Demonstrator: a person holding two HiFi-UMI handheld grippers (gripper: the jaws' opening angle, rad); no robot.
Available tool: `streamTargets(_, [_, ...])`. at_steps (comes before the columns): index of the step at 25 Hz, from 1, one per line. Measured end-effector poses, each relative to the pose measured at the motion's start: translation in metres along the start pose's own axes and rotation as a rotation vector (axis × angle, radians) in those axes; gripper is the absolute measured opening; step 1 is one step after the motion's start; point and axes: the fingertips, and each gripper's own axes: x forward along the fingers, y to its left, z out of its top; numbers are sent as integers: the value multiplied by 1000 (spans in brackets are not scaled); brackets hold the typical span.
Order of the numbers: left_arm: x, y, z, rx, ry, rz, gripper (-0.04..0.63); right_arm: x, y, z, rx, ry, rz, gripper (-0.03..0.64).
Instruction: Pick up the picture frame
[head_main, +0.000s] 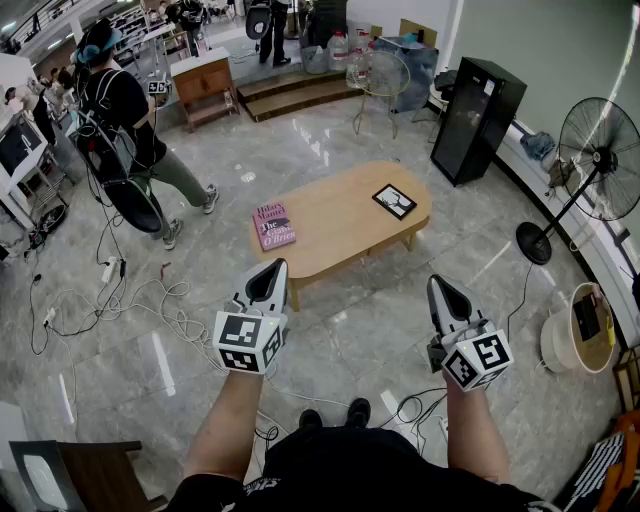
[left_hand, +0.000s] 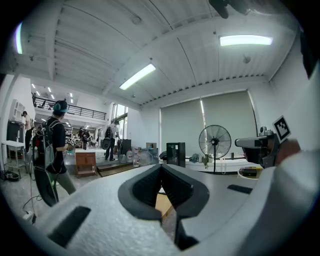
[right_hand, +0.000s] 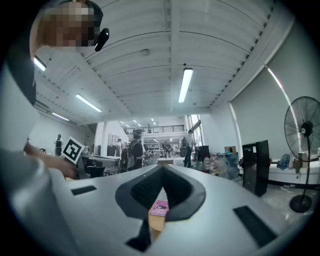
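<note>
My left claw and right claw are both pressed together, empty; one picture frame and one book lie at opposite tabletop ends.

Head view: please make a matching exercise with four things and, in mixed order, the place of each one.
Things:
1 frame
2 book
3 fan
4 black cabinet

Places:
A left end of the table
B floor, far right
C right end of the table
D floor, beyond the table

Pairs: 1-C, 2-A, 3-B, 4-D
</note>
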Motion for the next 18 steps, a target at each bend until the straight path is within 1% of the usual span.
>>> streamTargets(5, [12, -2, 1, 3, 2, 2, 9, 4, -13, -3, 8, -4, -7, 2])
streamTargets(9, [15, -5, -6, 3, 22, 3, 9, 1, -20, -9, 25, 6, -16, 2])
streamTargets(18, [26, -16, -9, 6, 43, 2, 9, -4, -34, -13, 32, 5, -3, 3])
